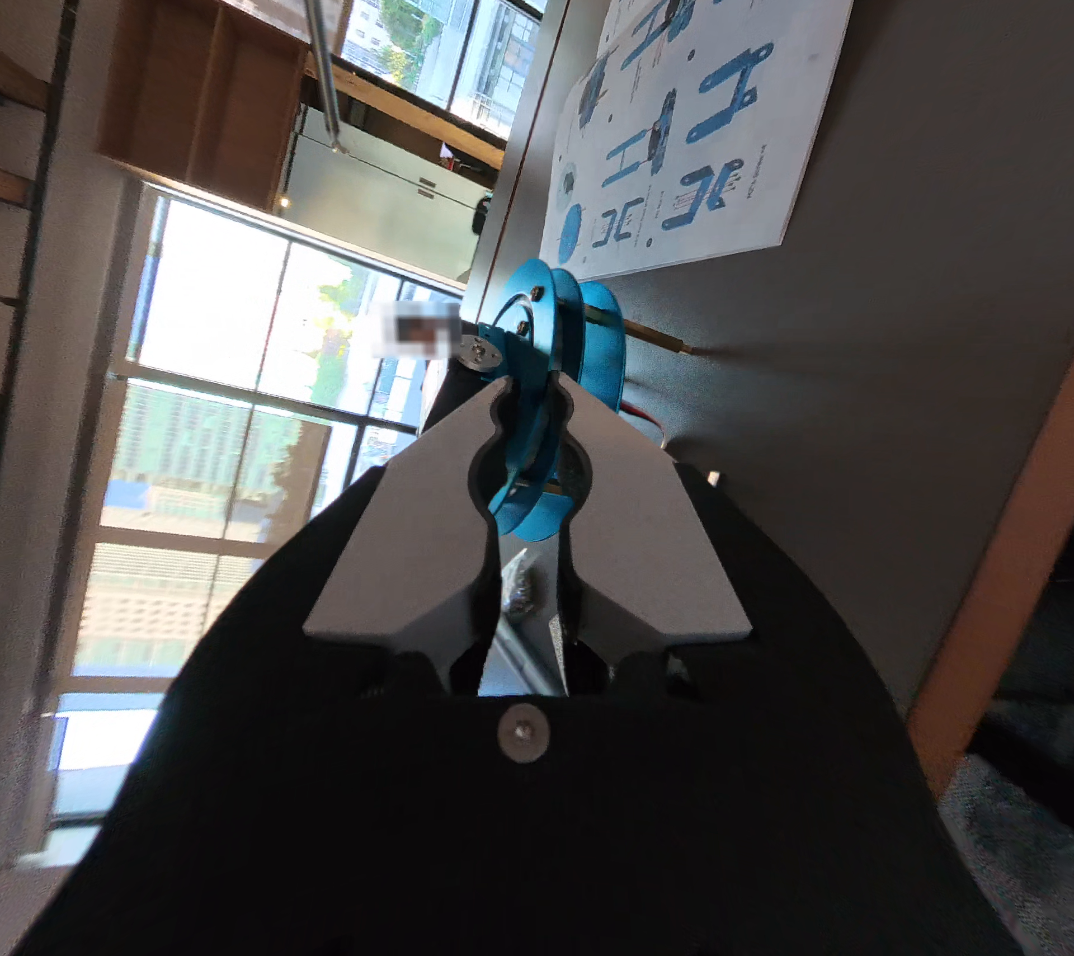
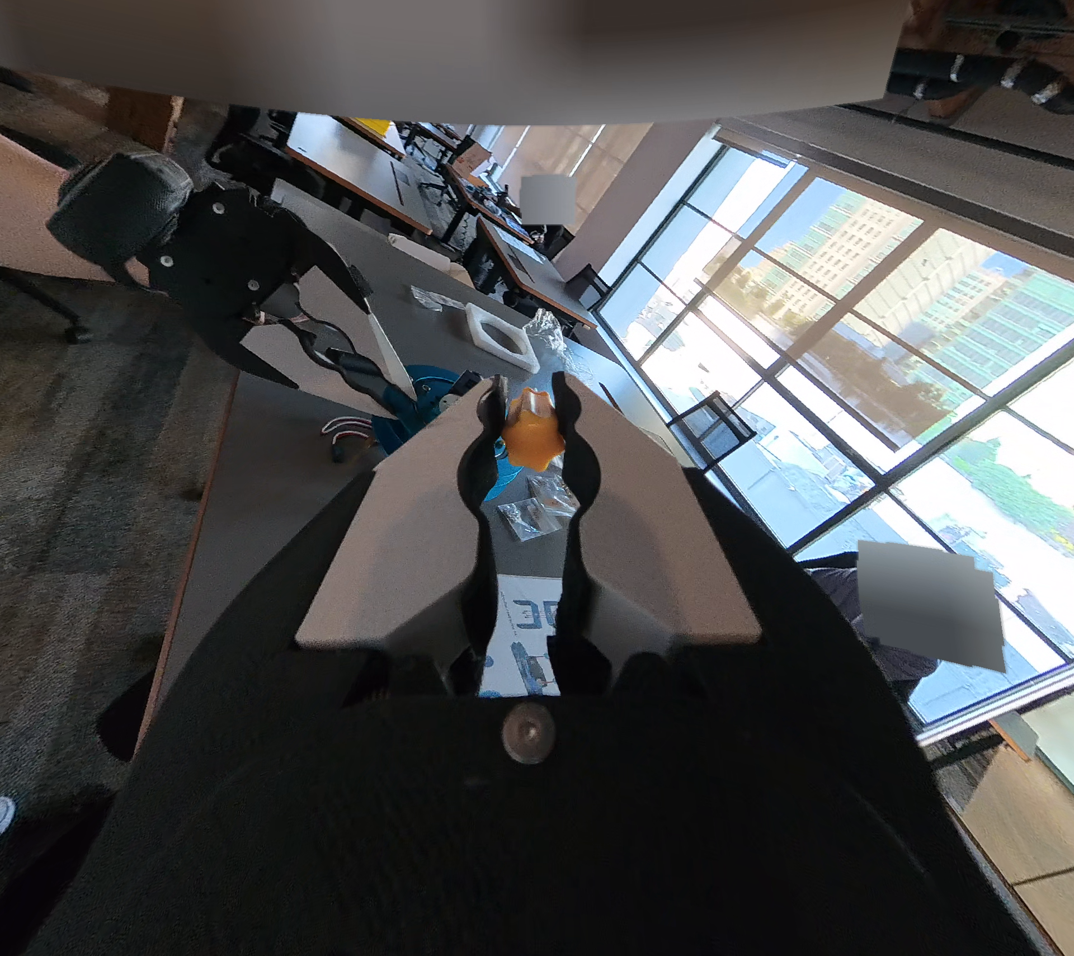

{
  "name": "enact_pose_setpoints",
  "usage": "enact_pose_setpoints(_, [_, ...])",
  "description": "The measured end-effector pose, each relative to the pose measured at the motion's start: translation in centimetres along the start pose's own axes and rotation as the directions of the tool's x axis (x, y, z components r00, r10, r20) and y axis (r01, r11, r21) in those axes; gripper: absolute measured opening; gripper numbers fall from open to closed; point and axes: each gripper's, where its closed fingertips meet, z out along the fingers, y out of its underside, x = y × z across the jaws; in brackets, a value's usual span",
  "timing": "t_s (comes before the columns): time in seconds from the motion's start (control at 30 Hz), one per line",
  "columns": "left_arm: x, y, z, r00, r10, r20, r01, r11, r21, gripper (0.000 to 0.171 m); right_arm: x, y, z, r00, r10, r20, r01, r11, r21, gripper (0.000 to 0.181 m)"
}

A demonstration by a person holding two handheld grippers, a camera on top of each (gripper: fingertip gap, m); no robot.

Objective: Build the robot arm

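In the left wrist view my left gripper (image 1: 532, 384) is shut on the rim of a blue metal disc assembly (image 1: 572, 329). The assembly is made of stacked round plates joined by brass standoffs (image 1: 657, 336), and it is held just above the grey table (image 1: 872, 405). The right wrist view shows the left gripper (image 2: 401, 393) from the side, clamped on the blue assembly (image 2: 401, 425). My right gripper (image 2: 526, 382) is shut on an orange ribbed tool handle (image 2: 532, 434), held just to the right of the blue assembly.
A printed sheet with blue part drawings (image 1: 697, 85) lies on the table beyond the assembly; it also shows in the right wrist view (image 2: 523, 631). Red wires (image 2: 346, 428), small plastic bags of parts (image 2: 532, 512), a white foam frame (image 2: 503, 341) and crumpled plastic (image 2: 546, 335) lie around. Large windows stand beyond the table. Left tips to right tips: about 15 cm.
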Motion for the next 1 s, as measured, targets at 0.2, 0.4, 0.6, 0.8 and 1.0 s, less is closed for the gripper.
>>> enact_pose_setpoints(0.2, [0.2,-0.3,0.7,0.996,0.090,0.030,-0.089,0.995,-0.041,0.002,0.1,0.7,0.0,0.998,0.007,0.057,-0.008,1.000,0.012,0.015])
enact_pose_setpoints(0.4, [0.0,-0.4,1.0,0.998,0.045,0.038,-0.043,0.998,-0.036,0.001,0.4,1.9,0.6,0.998,0.021,0.060,-0.022,0.999,0.031,0.015])
enact_pose_setpoints(0.6, [-1.7,0.5,0.6,0.993,-0.115,0.027,0.115,0.993,-0.009,0.001,0.9,2.2,2.2,0.999,0.009,0.052,-0.011,0.999,0.046,0.015])
enact_pose_setpoints(0.8, [-3.3,1.3,0.5,0.956,-0.291,-0.034,0.293,0.954,0.062,0.002,0.4,2.4,5.2,0.997,0.012,0.076,-0.018,0.998,0.067,0.015])
enact_pose_setpoints(1.0, [-4.1,1.8,0.2,0.876,-0.470,-0.106,0.481,0.865,0.142,0.002,0.3,2.0,6.0,0.999,0.009,0.051,-0.014,0.996,0.087,0.015])
